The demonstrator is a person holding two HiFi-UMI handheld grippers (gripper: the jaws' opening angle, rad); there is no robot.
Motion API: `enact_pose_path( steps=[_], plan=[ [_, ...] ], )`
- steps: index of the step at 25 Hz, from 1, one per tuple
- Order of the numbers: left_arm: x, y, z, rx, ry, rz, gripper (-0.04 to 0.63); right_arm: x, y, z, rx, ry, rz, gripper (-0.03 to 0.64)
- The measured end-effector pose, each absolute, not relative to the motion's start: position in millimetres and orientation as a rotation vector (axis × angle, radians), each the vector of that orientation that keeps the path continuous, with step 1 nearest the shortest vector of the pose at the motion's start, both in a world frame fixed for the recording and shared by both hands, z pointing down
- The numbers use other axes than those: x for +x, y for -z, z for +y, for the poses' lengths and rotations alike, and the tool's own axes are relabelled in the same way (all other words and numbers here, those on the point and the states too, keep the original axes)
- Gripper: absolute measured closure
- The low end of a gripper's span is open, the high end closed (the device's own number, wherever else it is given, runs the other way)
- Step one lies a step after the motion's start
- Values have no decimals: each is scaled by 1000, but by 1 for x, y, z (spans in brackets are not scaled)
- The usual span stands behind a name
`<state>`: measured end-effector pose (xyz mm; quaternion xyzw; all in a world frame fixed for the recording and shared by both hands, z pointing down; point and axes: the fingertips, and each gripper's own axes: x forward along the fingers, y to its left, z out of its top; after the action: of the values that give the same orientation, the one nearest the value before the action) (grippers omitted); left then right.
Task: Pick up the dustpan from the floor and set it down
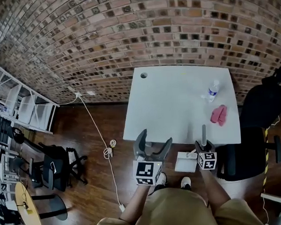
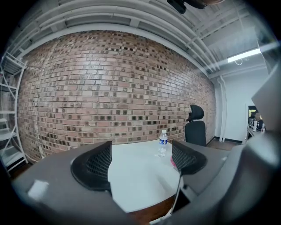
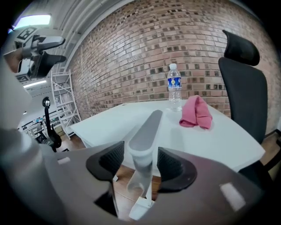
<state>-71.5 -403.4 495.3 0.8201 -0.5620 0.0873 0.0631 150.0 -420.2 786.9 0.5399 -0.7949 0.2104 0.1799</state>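
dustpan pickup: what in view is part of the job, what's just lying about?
Job:
- dustpan, handle between the jaws of the right gripper

Lying about:
- water bottle
- pink cloth
- white table
- office chair
- cable on the floor
- left gripper, open, empty

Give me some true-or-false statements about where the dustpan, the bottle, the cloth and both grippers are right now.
1. The jaws of the right gripper flank the dustpan's handle. True.
2. The left gripper grips the water bottle. False: its jaws stand apart and empty; the bottle stands on the white table.
3. The pink cloth lies on the floor. False: it lies on the table, beside the bottle.
4. A black chair stands at the table. True.
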Motion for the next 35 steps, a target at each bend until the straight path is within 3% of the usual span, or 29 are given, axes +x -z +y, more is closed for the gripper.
enact_pose_path(
  steps=[7,11,27,35],
  plan=[
    [-91,-501,-393,2431,-289,-1728,170,146,-793,-438,1539,-574,-2222,529],
    [-102,-502,-390,2417,-281,-1743,170,145,-790,-437,1538,-538,-2208,554],
    [-81,-499,-391,2485,-213,-1662,170,148,-744,-383,1588,-452,-2212,555],
    [-62,-491,-391,2543,-181,-1609,170,151,-677,-379,1670,-324,-2300,554]
  ],
)
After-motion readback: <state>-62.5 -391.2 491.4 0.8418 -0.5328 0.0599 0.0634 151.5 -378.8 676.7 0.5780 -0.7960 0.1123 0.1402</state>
